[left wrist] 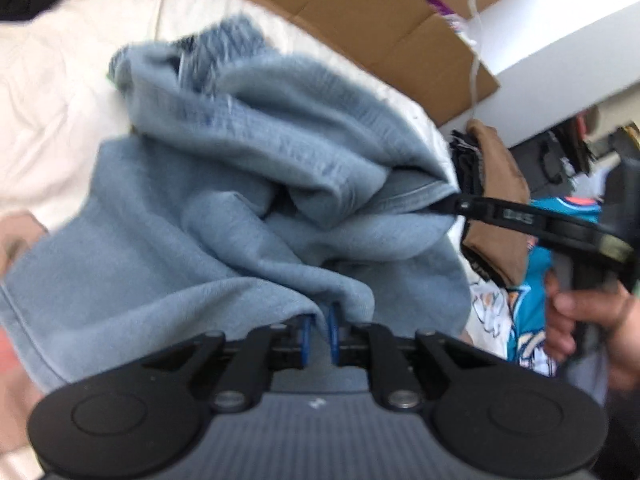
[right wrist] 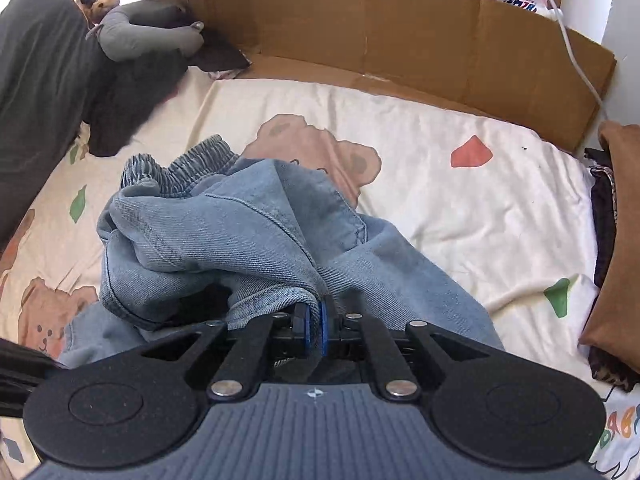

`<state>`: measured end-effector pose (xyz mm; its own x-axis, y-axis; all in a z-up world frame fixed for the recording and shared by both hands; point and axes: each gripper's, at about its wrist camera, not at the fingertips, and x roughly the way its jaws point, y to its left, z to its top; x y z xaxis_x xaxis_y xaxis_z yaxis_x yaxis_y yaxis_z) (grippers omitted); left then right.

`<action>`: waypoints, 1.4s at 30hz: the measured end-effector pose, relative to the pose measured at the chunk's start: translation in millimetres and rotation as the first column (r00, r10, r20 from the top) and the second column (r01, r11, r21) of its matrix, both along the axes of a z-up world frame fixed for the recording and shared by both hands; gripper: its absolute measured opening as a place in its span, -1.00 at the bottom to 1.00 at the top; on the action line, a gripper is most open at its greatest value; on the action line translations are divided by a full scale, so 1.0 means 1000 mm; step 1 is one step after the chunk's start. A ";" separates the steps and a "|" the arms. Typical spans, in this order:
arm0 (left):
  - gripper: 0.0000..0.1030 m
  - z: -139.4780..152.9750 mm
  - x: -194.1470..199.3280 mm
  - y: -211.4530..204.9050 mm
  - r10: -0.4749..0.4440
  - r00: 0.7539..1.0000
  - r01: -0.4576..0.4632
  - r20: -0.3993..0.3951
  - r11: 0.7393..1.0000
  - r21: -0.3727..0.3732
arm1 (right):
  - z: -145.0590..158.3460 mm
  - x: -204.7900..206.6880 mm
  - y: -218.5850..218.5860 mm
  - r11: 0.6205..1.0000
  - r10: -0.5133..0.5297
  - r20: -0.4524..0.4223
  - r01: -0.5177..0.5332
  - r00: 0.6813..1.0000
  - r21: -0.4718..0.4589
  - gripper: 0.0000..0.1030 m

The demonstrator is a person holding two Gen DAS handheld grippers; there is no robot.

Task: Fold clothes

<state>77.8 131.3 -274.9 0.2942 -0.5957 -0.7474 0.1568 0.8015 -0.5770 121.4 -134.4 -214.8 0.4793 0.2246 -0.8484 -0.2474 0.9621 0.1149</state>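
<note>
A pair of light blue denim trousers (right wrist: pixel 240 232) lies bunched on the bed, its elastic waistband (right wrist: pixel 180 168) at the far end. My right gripper (right wrist: pixel 316 320) is shut on a hem fold of the denim. In the left wrist view the same trousers (left wrist: pixel 224 184) fill the middle, blurred. My left gripper (left wrist: pixel 320 320) is shut on another edge of the cloth. The right gripper (left wrist: pixel 452 204) reaches in from the right of that view, pinching the fabric, with a hand (left wrist: pixel 588 320) on its handle.
A cream bedsheet (right wrist: pixel 460 208) with bear prints covers the bed. A cardboard wall (right wrist: pixel 400 32) lines the far side. A grey plush toy (right wrist: pixel 148 32) and dark pillow (right wrist: pixel 36 80) sit far left. Folded brown and dark clothes (right wrist: pixel 616 240) are stacked at right, with a teal garment (left wrist: pixel 532 308) below.
</note>
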 end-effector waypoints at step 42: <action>0.00 -0.012 0.089 0.129 0.397 0.918 -0.394 0.001 0.911 -0.120 | -0.019 0.020 -0.006 0.994 0.031 -0.054 -0.036 0.998 -0.099 -0.92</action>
